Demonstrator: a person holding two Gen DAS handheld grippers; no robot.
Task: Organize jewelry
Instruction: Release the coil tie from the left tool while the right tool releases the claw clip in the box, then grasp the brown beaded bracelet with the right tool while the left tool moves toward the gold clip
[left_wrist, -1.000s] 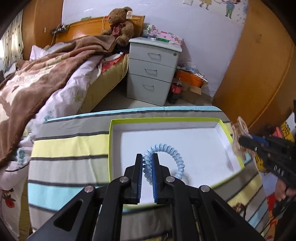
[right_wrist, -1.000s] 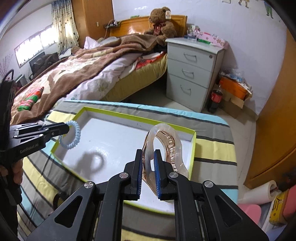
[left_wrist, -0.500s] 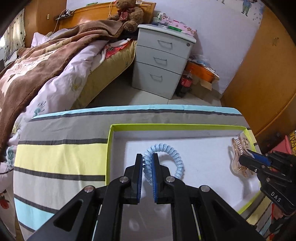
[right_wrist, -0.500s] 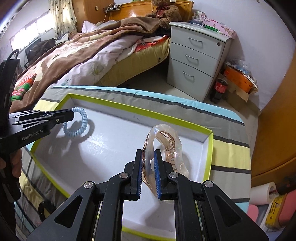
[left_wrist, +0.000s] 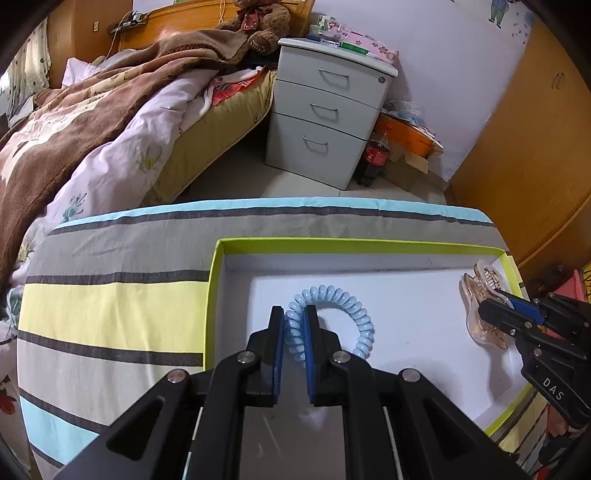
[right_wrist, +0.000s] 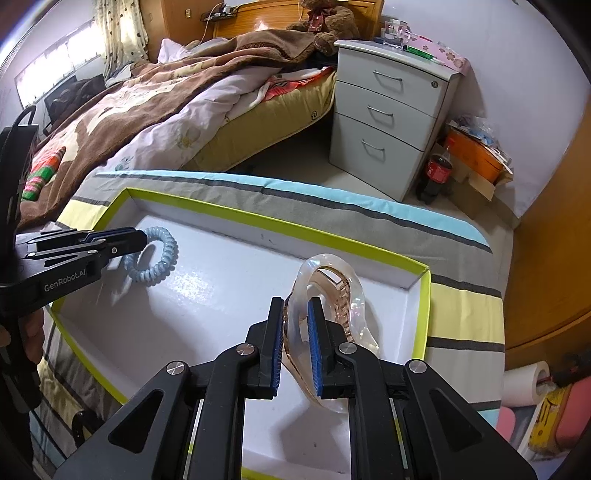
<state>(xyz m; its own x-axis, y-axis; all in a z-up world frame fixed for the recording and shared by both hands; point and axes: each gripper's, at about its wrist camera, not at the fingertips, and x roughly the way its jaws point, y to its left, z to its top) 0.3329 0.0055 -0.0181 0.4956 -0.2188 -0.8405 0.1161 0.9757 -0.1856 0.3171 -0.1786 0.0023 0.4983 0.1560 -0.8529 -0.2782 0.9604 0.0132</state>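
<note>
Between the blue pads of my left gripper (left_wrist: 294, 334) I have the pale blue spiral hair tie (left_wrist: 332, 321) pinched by its near-left coils, so the gripper is clamped on it. The rest of the loop curves away to the right over the white floor of the box, in its left part. From the right wrist view I cannot tell whether the loop rests on the floor or hangs just above it.

My right gripper (right_wrist: 295, 328) is closed on the translucent pink hair claw (right_wrist: 332, 291), with the pads squeezing the clip's near end. Its arched body rises beyond the fingertips and leans to the right. The claw sits over the right part of the same box, near the right wall, and in the left wrist view its lower end looks to be touching the floor.

Both pieces are inside the shallow white box with the lime-green rim (left_wrist: 332, 243), well apart from each other. That box lies on a table covered with a striped cloth (left_wrist: 110, 306) in grey, yellow and light blue.

Beyond the far edge of the table are a grey three-drawer nightstand (left_wrist: 325, 118), a bed with a brown blanket (left_wrist: 92, 110) to the left, and a cola bottle (left_wrist: 375, 157) on the floor to the right of the nightstand.
</note>
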